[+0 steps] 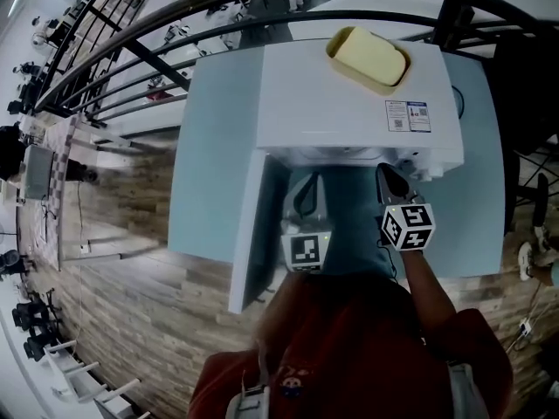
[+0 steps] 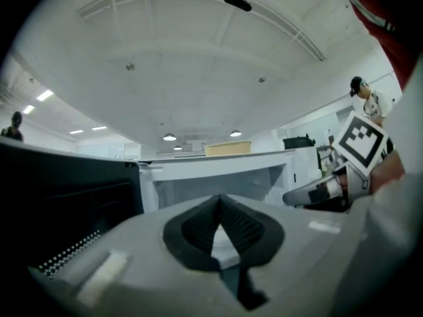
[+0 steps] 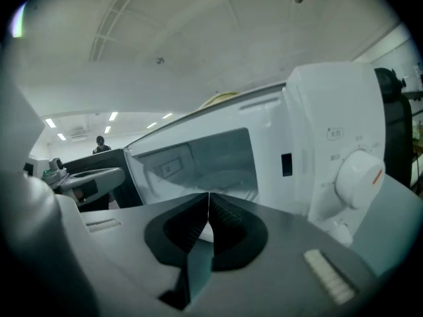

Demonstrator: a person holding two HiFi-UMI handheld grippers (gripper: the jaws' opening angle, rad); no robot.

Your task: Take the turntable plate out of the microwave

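On a pale blue table [image 1: 205, 173], the white microwave [image 1: 349, 103] stands open. Left gripper [image 2: 221, 202] and right gripper [image 3: 208, 198], both pressed together and empty, face its cavity. The turntable plate [image 3: 221, 177] lies straight ahead inside, apparently equally near both.

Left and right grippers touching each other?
Apart. Head view shows a strip of blue table between the left gripper and the right gripper.

A big open hall, more lab than home kitchen: the white microwave [image 1: 332, 103] stands on a pale blue table [image 1: 210, 190] by a curved black railing [image 1: 153, 62]. Overhead, a broad white ceiling [image 2: 198, 65] with round lights [image 2: 170, 137] (people [image 2: 365, 98] stand about).
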